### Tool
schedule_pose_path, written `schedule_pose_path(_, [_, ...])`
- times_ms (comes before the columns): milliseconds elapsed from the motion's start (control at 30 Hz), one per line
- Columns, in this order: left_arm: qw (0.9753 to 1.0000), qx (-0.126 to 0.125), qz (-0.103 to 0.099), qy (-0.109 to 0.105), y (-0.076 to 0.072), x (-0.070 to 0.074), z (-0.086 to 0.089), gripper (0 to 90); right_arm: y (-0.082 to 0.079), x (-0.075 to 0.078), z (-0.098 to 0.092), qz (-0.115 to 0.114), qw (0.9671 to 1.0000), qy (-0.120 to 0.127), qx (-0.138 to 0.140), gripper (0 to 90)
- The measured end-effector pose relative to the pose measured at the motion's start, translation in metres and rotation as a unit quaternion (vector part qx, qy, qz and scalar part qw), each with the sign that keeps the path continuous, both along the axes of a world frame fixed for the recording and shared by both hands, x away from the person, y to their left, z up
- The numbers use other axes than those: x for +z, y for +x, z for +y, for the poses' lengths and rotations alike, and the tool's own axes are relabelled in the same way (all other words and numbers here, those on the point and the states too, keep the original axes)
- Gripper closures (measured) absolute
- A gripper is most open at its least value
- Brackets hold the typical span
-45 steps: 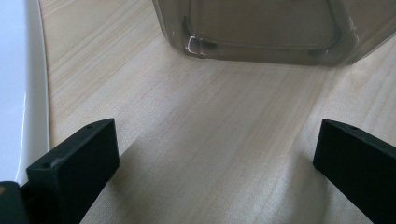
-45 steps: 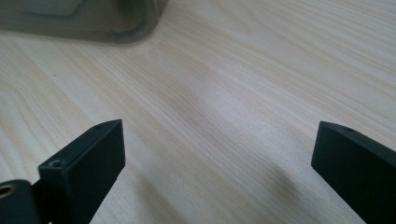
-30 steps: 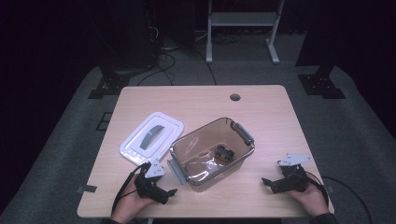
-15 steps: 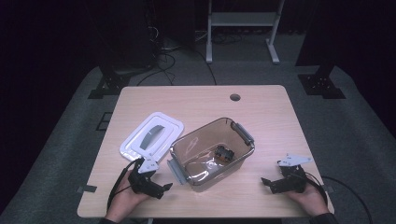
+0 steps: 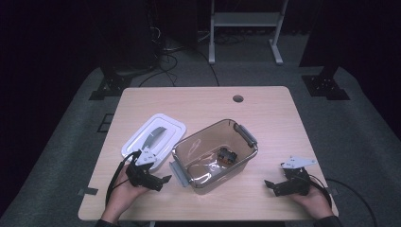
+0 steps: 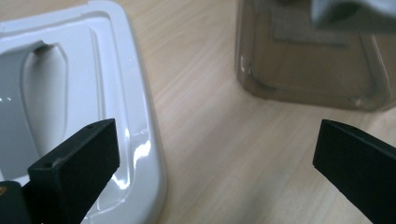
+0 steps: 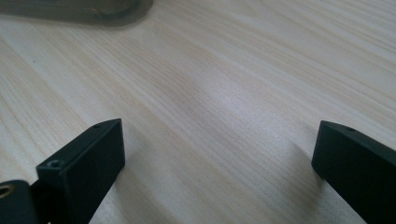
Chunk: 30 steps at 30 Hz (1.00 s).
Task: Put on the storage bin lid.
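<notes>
A clear brownish plastic bin point(image 5: 215, 156) stands in the middle of the wooden table point(image 5: 203, 106), with a small dark object point(image 5: 227, 154) inside it. Its white lid point(image 5: 153, 137) lies flat just to the left. My left gripper point(image 5: 161, 182) rests near the front left, beside the bin's near corner, jaws wide open and holding nothing. In the left gripper view the lid point(image 6: 70, 102) is at the left and the bin point(image 6: 317, 56) at the upper right. My right gripper point(image 5: 270, 187) lies at the front right, open over bare wood, and a corner of the bin point(image 7: 74, 11) shows at its view's top.
A round cable hole point(image 5: 238, 98) sits near the table's far edge. Dark floor with cables, stands and a white frame lies beyond the table. Bare wood stretches across the far half and the right side of the table.
My left gripper has drawn slightly left and toward the front edge, away from the bin. The right gripper has stayed almost in place.
</notes>
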<state>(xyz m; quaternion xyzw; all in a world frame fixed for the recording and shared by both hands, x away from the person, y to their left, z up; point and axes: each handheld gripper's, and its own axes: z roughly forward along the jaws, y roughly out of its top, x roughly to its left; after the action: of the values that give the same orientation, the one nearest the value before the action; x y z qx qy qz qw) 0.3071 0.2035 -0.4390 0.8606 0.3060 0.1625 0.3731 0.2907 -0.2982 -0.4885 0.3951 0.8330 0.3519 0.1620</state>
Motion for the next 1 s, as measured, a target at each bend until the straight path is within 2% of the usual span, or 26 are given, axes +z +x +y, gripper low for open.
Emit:
schedule_pose_path(200, [0.9999,0.01,-0.007,-0.003,0.011,0.008,0.005,0.0,0.0,0.0,0.0,0.0,1.0,0.0,0.0,1.6])
schedule_pose_path(633, [0.9989,0.039,-0.022,-0.01,0.046,0.021,0.017,0.0,0.0,0.0,0.0,0.0,1.0,0.0,0.0,1.6])
schedule_pose_path(933, [0.9978,0.06,-0.026,-0.004,0.069,0.018,0.022,0.0,0.0,0.0,0.0,0.0,1.0,0.0,0.0,1.6])
schedule_pose_path(1000, [0.9974,0.067,-0.025,-0.013,0.075,0.015,0.024,0.0,0.0,0.0,0.0,0.0,1.0,0.0,0.0,1.6])
